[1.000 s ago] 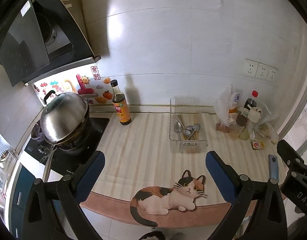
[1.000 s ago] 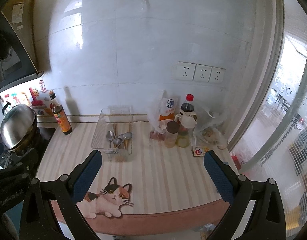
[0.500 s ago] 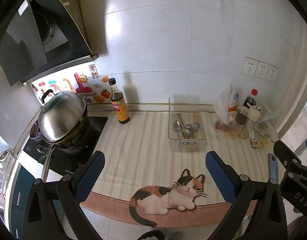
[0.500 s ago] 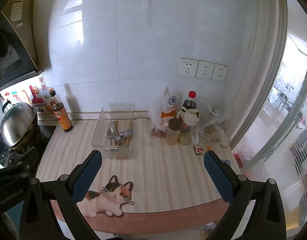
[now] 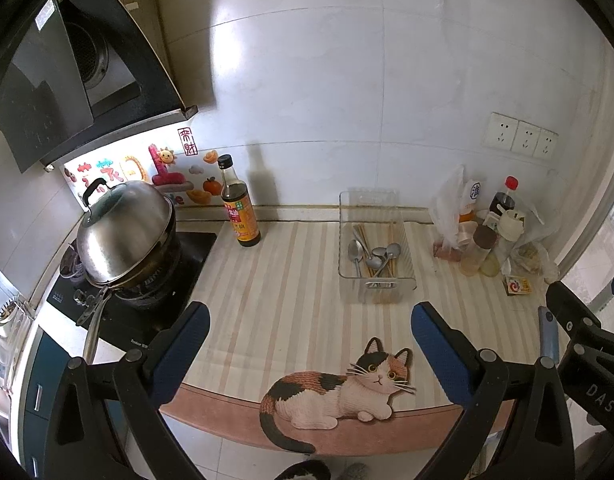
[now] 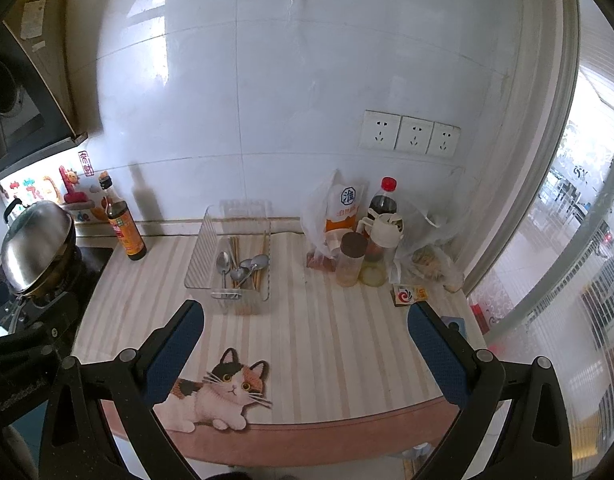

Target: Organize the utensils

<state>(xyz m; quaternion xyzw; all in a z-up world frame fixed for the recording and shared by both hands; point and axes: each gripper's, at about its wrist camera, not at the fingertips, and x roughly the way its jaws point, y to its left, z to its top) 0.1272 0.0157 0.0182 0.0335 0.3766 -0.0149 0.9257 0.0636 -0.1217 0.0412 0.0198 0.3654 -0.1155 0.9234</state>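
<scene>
Both wrist views looking forward and down across the bench from its near edge, well back; sharing the clear tray ahead of the jaws.

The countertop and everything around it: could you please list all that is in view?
clear tray: one, transparent, counter middle, near the wall
spoons: several, silver, in the tray
chopsticks: several, wooden, in the tray
sauce bottle: one, dark, yellow label, beside the stove
lidded pot: one, steel, on the stove
cat mat: one, calico, counter front edge
condiment cluster: bags, bottles, jar, right of tray
sockets: three, white, wall
left gripper: open, empty
right gripper: open, empty
</scene>
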